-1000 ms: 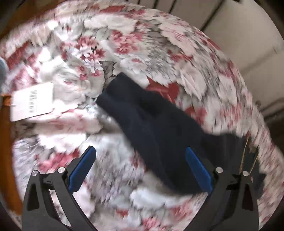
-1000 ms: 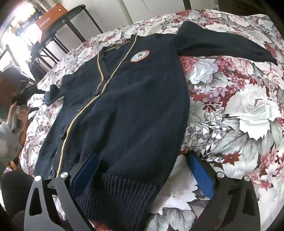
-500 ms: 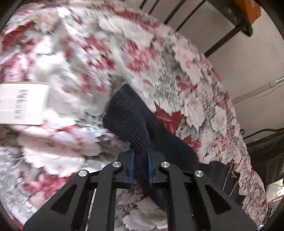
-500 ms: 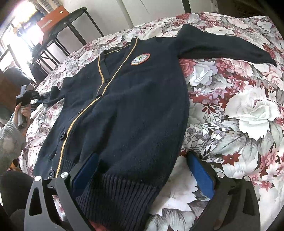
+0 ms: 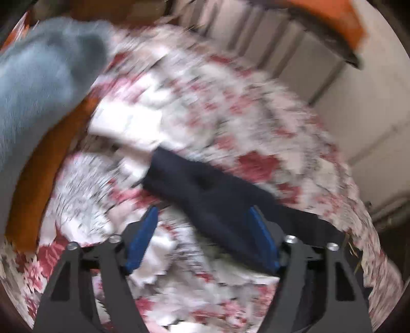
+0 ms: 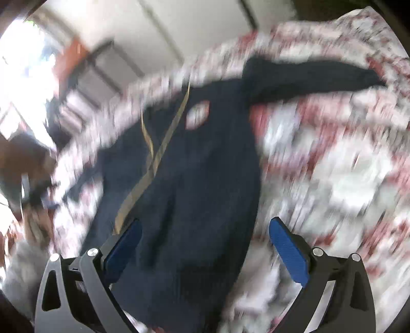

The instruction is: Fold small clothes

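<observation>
A navy cardigan [image 6: 194,158] with a yellow-trimmed front and a round badge lies spread on the floral cloth [image 6: 333,158]. Its far sleeve [image 6: 307,74] stretches out to the right. My right gripper [image 6: 206,252] stands open over the cardigan's lower body, and its pads do not press the fabric. In the blurred left wrist view the other sleeve [image 5: 205,189] lies slantwise on the floral cloth [image 5: 230,107]. My left gripper [image 5: 202,239] is over it with its jaws opening. The sleeve runs between the fingers, close to the right pad, but is not pinched.
A grey-blue garment [image 5: 38,66] and an orange edge [image 5: 43,174] fill the left of the left wrist view, with a white tag [image 5: 123,123] beside them. An orange box [image 5: 325,18] sits on a rack behind. A person's hand [image 6: 33,199] shows at the cloth's left.
Half a second ago my left gripper was shut on the sleeve cuff; now its jaws are apart and the sleeve lies on the cloth. Both views have swung and blurred, and the right gripper stays open.
</observation>
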`<state>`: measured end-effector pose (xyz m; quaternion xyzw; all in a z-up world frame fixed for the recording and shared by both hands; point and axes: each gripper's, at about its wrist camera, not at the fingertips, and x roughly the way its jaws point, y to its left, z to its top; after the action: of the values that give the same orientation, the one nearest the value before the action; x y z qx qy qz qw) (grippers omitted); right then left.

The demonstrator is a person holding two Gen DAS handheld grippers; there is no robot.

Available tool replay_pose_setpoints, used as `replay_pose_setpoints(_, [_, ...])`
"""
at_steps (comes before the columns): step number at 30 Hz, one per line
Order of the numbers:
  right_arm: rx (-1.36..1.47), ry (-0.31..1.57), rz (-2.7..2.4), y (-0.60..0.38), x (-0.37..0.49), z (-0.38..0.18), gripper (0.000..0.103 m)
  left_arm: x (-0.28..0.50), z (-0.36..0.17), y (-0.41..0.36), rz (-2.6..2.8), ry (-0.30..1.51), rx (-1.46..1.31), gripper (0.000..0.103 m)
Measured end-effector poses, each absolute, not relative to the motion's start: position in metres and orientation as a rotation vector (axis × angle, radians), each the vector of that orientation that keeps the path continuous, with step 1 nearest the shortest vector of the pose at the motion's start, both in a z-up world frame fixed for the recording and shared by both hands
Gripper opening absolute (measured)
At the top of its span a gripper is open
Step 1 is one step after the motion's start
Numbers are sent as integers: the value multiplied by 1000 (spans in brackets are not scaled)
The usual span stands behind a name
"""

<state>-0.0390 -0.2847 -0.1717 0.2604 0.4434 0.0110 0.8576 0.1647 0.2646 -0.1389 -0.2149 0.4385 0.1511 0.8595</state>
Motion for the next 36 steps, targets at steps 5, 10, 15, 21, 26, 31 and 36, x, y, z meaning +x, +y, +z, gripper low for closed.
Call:
replay_pose_setpoints(5, [624, 847, -90, -338, 31, -157, 100, 212, -143, 218, 253, 970, -212, 79])
replay_pose_setpoints(10, [639, 877, -121, -364, 112, -178, 100, 232, -215, 230, 395, 1193, -132, 97])
replay_pose_setpoints(15, [806, 926, -216, -411, 110, -233, 83, 228, -225, 217, 382, 1141, 14, 98])
replay_pose_setpoints(21, [921, 702, -275, -457, 46, -197, 86, 224, -178, 206, 326, 1073, -115, 97])
replay_pose_setpoints(26, [1133, 595, -593, -533, -6, -218, 87, 213, -151, 128, 167, 1066, -240, 97])
replay_pose_setpoints(31, [1209, 536, -585, -551, 14, -230, 86, 192, -159, 5, 3, 1213, -325, 97])
replay_pose_setpoints(36, [1199, 490, -645, -557, 35, -230, 77, 160, -193, -93, -82, 1404, -428, 97])
